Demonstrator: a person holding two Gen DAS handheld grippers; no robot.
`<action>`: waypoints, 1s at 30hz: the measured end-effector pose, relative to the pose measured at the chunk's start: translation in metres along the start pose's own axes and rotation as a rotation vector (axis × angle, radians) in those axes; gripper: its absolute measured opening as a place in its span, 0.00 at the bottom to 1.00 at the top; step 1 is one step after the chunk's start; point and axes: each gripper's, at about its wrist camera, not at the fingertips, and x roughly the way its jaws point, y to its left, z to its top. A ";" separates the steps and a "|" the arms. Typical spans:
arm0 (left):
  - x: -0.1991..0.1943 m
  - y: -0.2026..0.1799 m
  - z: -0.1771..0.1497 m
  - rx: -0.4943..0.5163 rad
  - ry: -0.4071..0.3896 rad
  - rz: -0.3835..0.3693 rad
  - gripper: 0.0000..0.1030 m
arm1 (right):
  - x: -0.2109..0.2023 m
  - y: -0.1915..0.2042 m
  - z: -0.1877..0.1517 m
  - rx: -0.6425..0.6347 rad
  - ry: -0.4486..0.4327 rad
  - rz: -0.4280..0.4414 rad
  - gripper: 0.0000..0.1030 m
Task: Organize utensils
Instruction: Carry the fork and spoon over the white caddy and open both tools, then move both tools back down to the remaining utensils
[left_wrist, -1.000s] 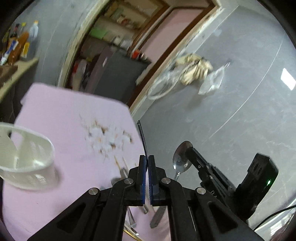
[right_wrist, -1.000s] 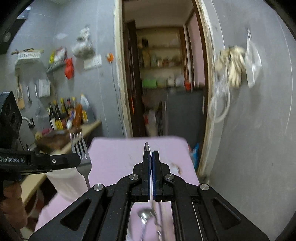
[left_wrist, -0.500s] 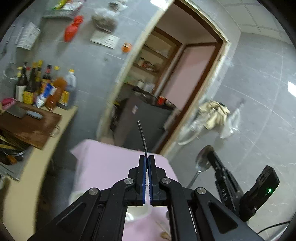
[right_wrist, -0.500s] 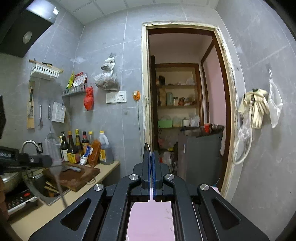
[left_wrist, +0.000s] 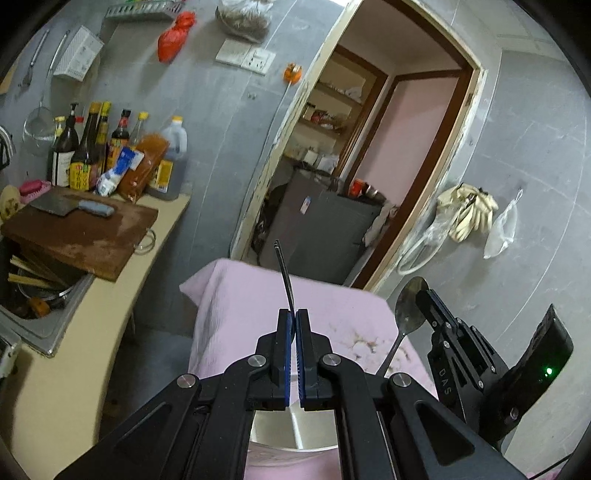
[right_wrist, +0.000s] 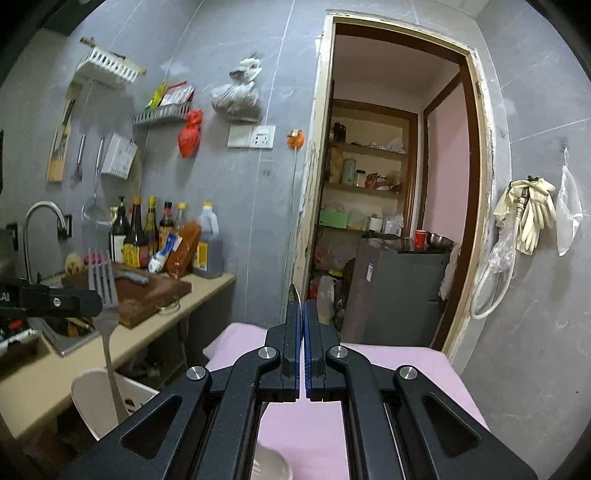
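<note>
Left wrist view: the left gripper has its fingers clamped on a fork, seen edge-on here, tines up and away from the camera. In the right wrist view the same fork shows its 4 tines, its handle hanging down over a white holder that stands on the pink bench. The right gripper has its fingers pressed together on a spoon, only a sliver of it showing there; the left wrist view shows the spoon whole, bowl up, handle slanting down toward the bench.

The step in hand looks like dropping both utensils into the holder. To do it well, I would bring each handle over the holder's mouth, keep it close to upright, and lower it until the handle end is inside the rim before letting the fingers part. Releasing high risks a bounce off the rim. The 2 grippers are near each other, so placing 1 utensil at a time avoids a clash. The holder looks light and may tip if nudged.
</note>
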 end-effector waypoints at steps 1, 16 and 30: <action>0.002 0.000 -0.003 0.002 0.005 0.004 0.03 | 0.001 0.003 -0.004 -0.007 0.006 0.003 0.02; 0.007 0.007 -0.018 0.023 0.131 0.023 0.36 | -0.017 -0.016 -0.019 0.072 0.093 0.049 0.30; -0.018 -0.071 -0.015 0.135 -0.049 0.037 0.82 | -0.084 -0.126 0.005 0.209 0.046 -0.037 0.86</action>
